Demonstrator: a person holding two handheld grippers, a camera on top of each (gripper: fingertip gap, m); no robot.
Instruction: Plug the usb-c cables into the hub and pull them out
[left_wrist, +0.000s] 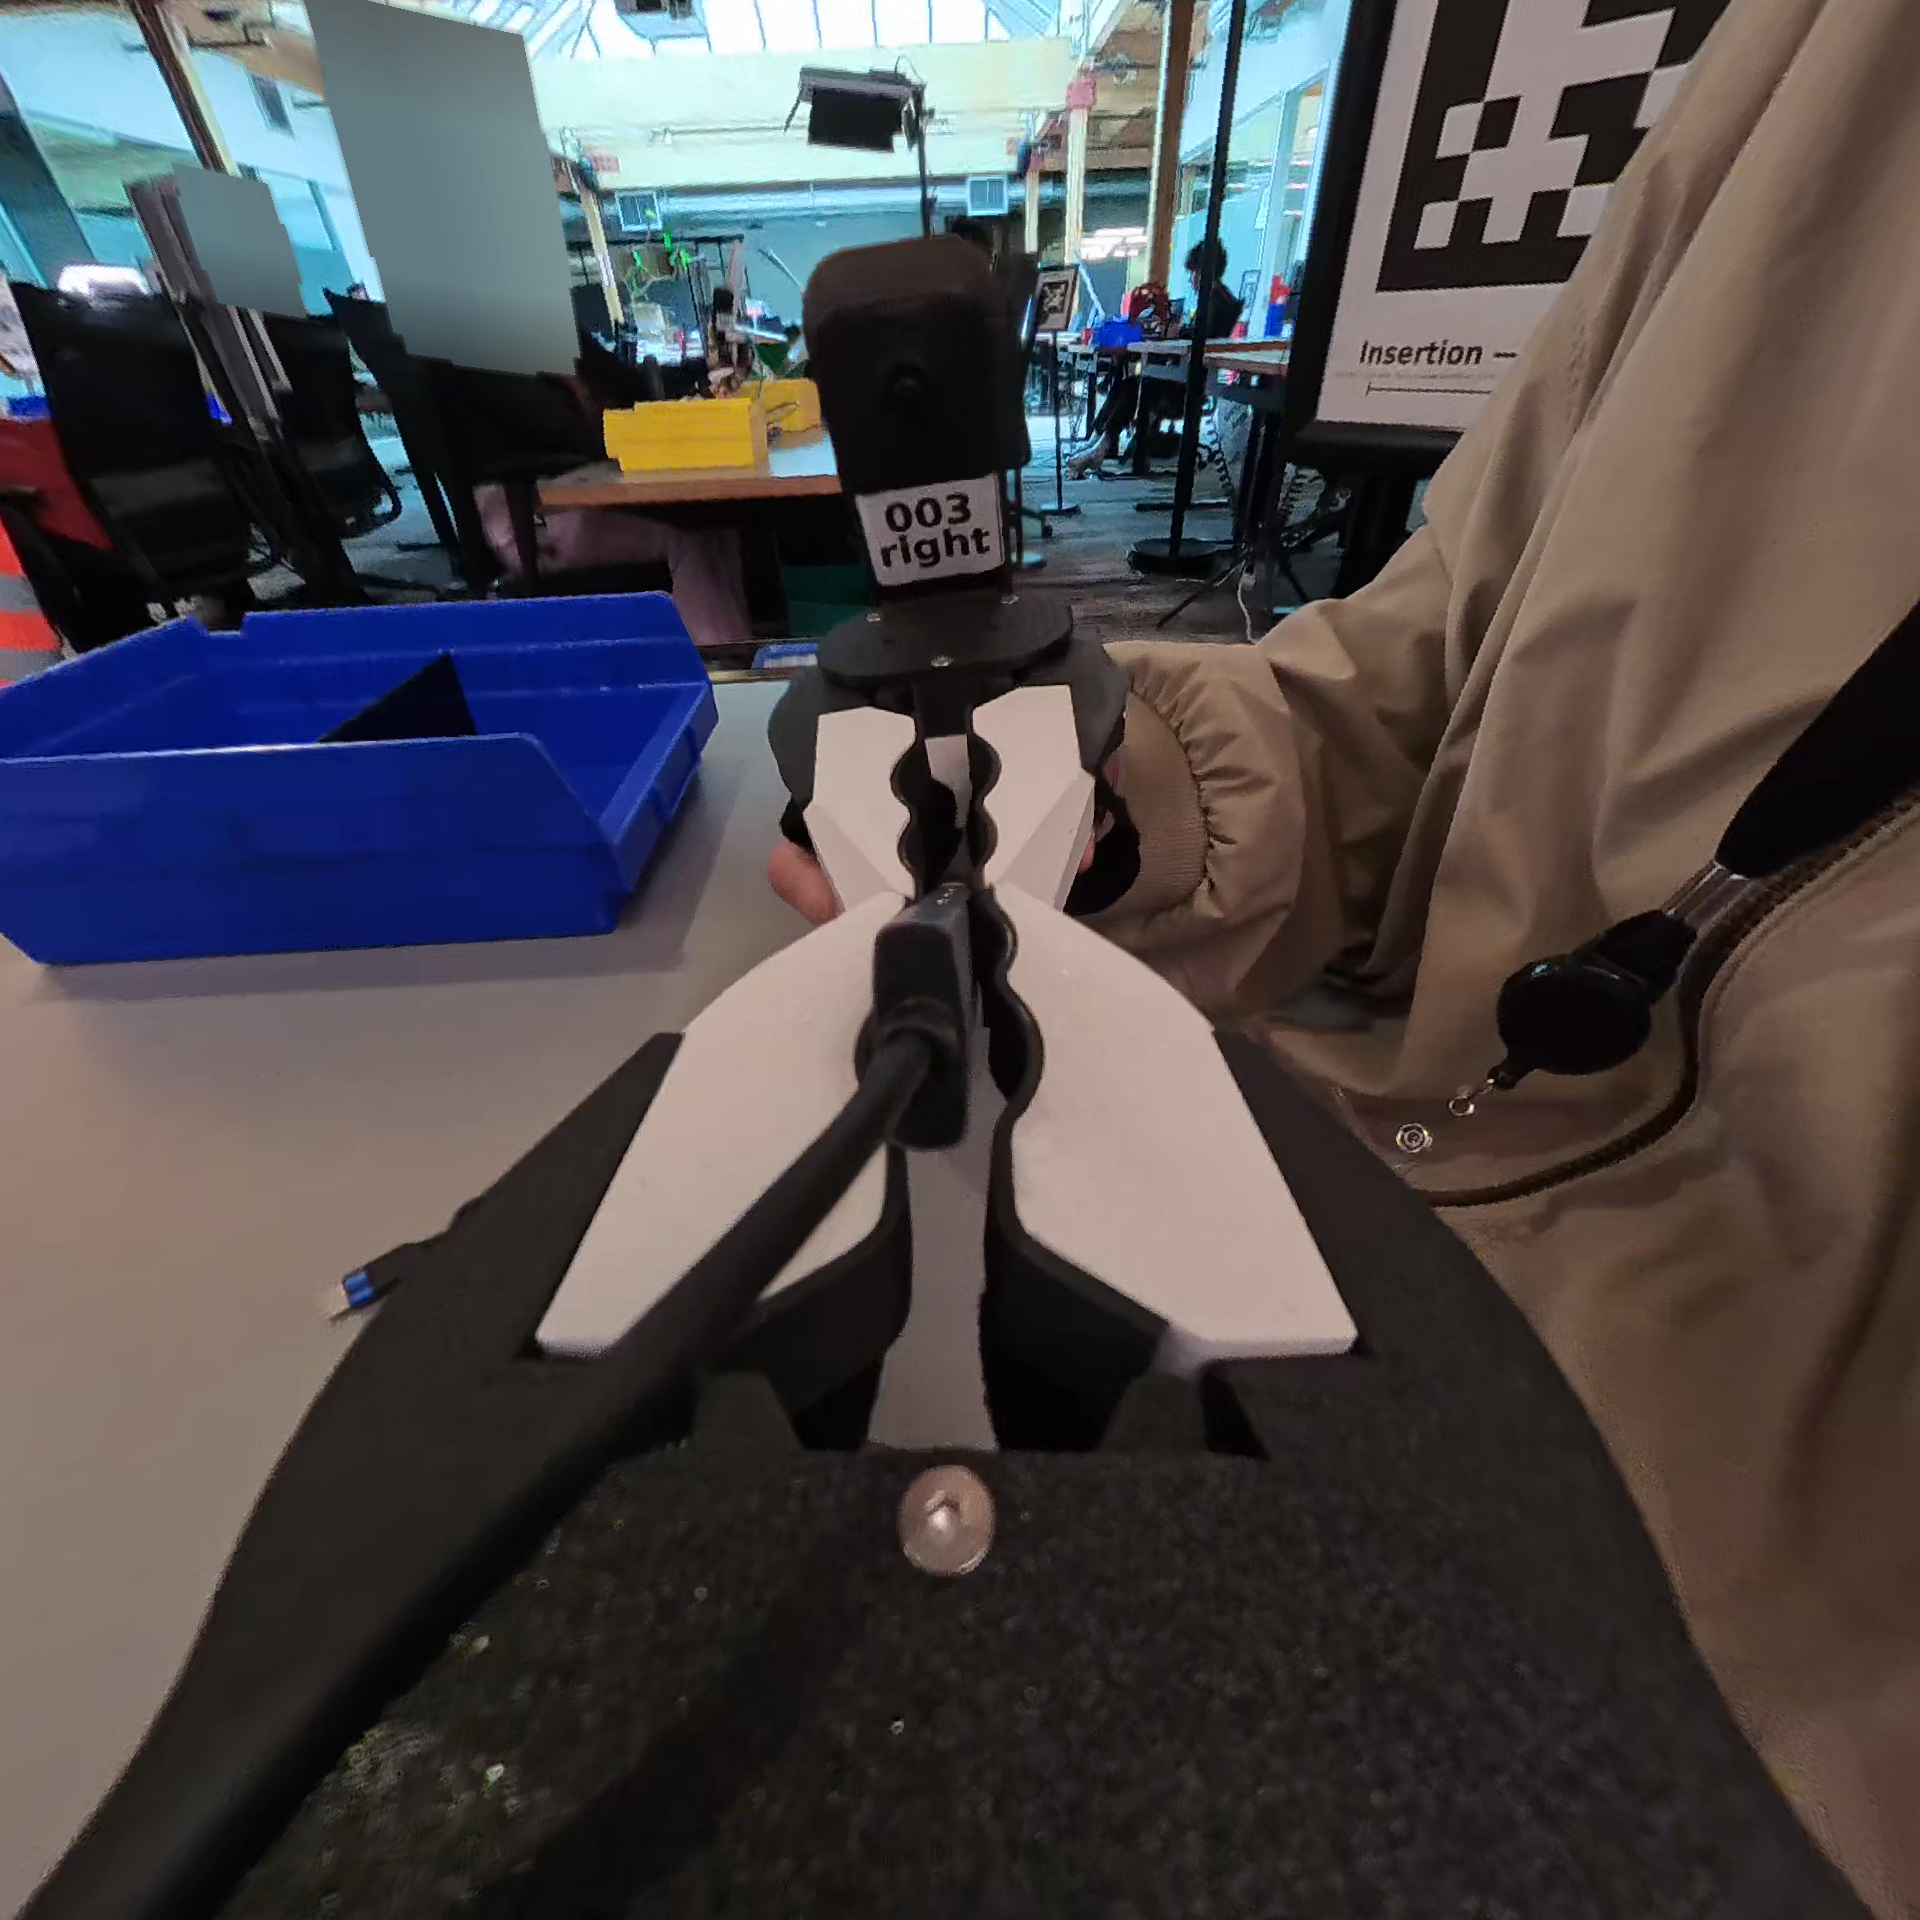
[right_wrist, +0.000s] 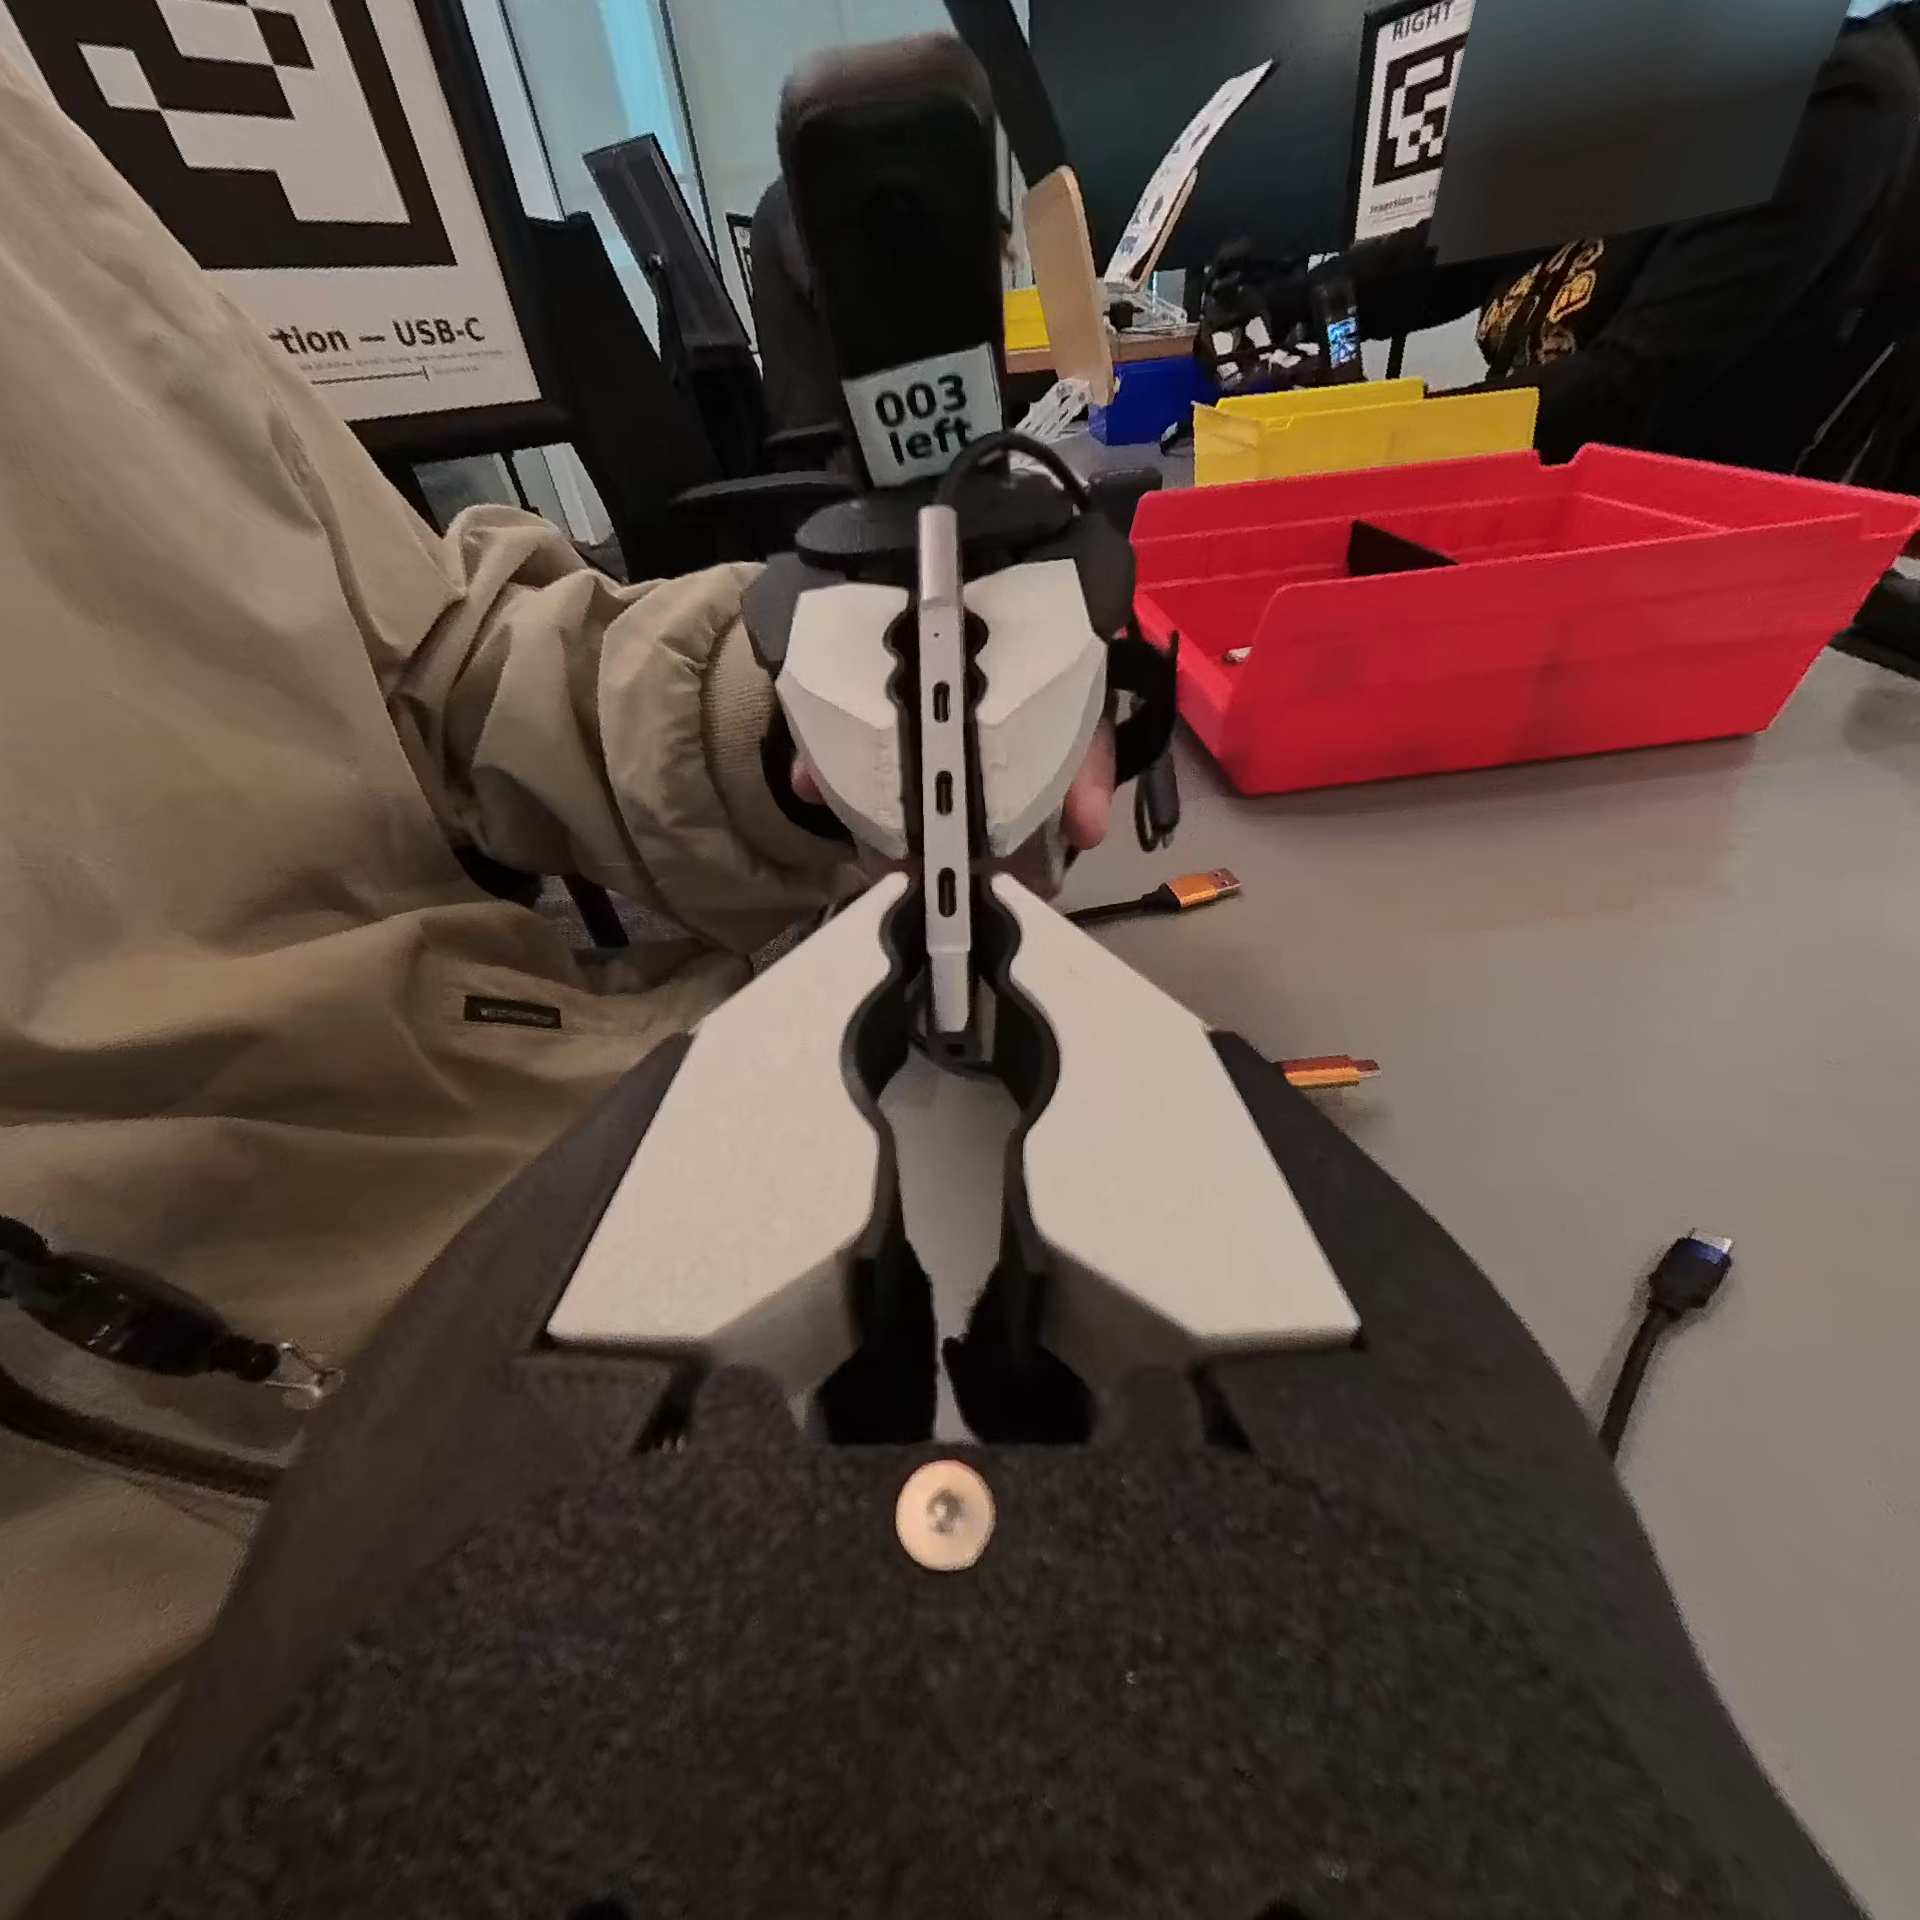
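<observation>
My left gripper (left_wrist: 961, 914) is shut on a black USB-C plug (left_wrist: 920, 1029); its cable (left_wrist: 727, 1278) runs back to the lower left. The plug points at my right gripper (left_wrist: 945, 831), which faces it fingertip to fingertip. In the right wrist view my right gripper (right_wrist: 948, 894) is shut on the lower end of a slim silver hub (right_wrist: 943, 748). The hub stands upright, and the edge with three ports faces this camera. A black tail cable (right_wrist: 997, 447) loops off its top. The left gripper (right_wrist: 940, 821) is right behind the hub. I cannot tell whether the plug sits in a port.
A blue bin (left_wrist: 312, 790) stands on the grey table (left_wrist: 208, 1143) to the left and a red bin (right_wrist: 1507, 644) to the right. Loose cables lie on the table: two orange plugs (right_wrist: 1195, 894) (right_wrist: 1330, 1070) and a blue-ringed plug (right_wrist: 1694, 1262) (left_wrist: 358, 1288). A beige sleeve (left_wrist: 1455, 727) is close by. The tips of both grippers are at nearly the same place.
</observation>
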